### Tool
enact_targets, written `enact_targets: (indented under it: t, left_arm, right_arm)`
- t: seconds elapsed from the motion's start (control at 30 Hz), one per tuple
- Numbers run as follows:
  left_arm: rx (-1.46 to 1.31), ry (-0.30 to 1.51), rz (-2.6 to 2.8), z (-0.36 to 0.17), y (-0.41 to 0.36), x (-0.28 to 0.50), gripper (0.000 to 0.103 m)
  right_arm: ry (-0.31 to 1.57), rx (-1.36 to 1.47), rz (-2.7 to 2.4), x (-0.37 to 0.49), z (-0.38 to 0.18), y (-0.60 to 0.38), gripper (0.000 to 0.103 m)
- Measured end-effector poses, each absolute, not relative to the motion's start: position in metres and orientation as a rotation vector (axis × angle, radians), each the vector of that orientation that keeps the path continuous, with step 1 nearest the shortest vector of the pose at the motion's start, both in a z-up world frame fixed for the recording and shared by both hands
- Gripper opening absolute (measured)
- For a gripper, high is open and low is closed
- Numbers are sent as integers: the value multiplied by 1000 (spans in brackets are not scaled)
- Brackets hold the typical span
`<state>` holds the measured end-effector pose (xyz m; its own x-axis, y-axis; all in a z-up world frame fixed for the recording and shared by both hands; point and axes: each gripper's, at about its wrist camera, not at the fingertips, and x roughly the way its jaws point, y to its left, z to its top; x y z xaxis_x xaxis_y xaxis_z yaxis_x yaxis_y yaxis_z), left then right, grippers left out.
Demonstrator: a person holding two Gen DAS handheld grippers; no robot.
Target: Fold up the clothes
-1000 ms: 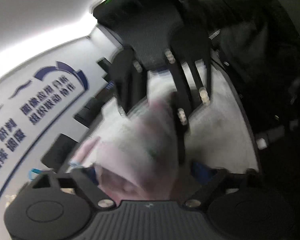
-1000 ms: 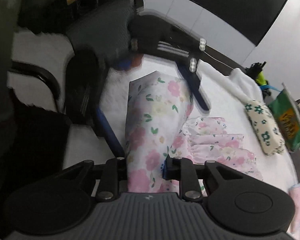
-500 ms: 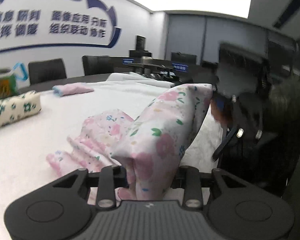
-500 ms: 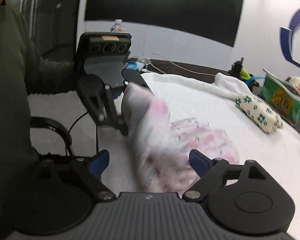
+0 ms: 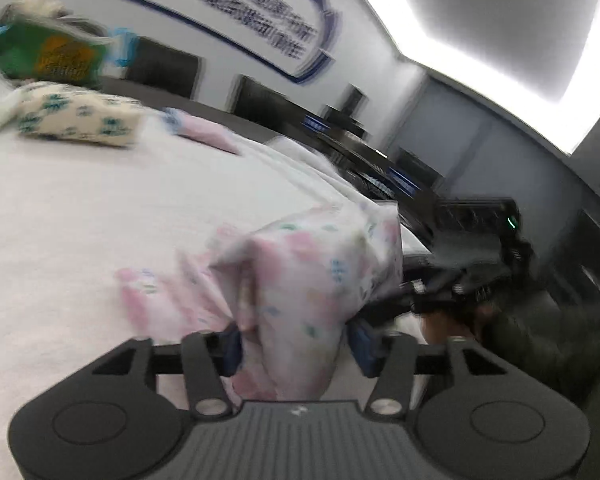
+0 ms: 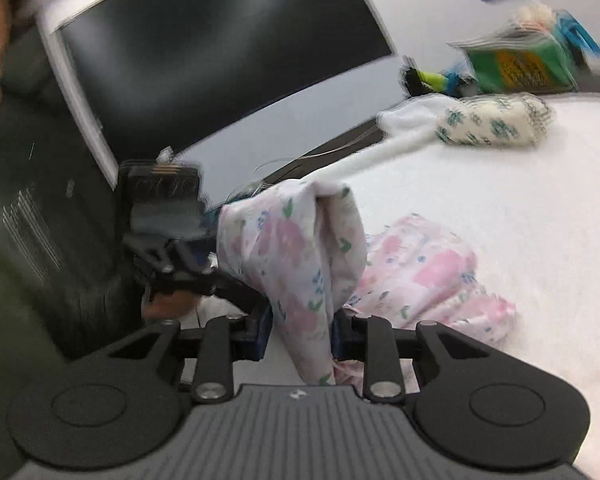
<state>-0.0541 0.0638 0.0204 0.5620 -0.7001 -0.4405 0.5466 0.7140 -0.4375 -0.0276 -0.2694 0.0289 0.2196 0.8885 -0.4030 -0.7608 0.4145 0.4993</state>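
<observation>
Together, the left gripper (image 5: 294, 346) and right gripper (image 6: 300, 334) pinch the floral garment (image 6: 300, 248); its middle is lifted. Its rest lies on the white table (image 5: 80, 208).

Garment (image 5: 300, 280) on table (image 5: 80, 220), folded bundle (image 5: 76, 120) behind it, bag (image 5: 48, 54) farther back
</observation>
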Motion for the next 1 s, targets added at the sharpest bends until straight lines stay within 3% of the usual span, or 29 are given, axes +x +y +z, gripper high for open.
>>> enact_targets:
  t: [0.07,0.27,0.37,0.67,0.87,1.0]
  left_arm:
    - [-312,651,-704,22,69,-50,63]
    - [-355,600,-511,24,68,-38,63]
    - [-402,637,-481,18,70,-33,61]
    - [-390,597,-425,16,60,-25,59]
    - [-398,627,-401,8,61,-19,60]
    - [-461,630,-427,9,76,-26,65]
  right_arm:
    - [752,278,1094,-18,23,-270,28]
    - [811,406,926,-1,9,-269,29]
    - [790,352,848,-9,12,-266,42]
    - [504,118,549,-46,53,-262,56]
    - [590,72,552,-34,25,-225,56]
    - [624,62,521,-31,20,-225,62]
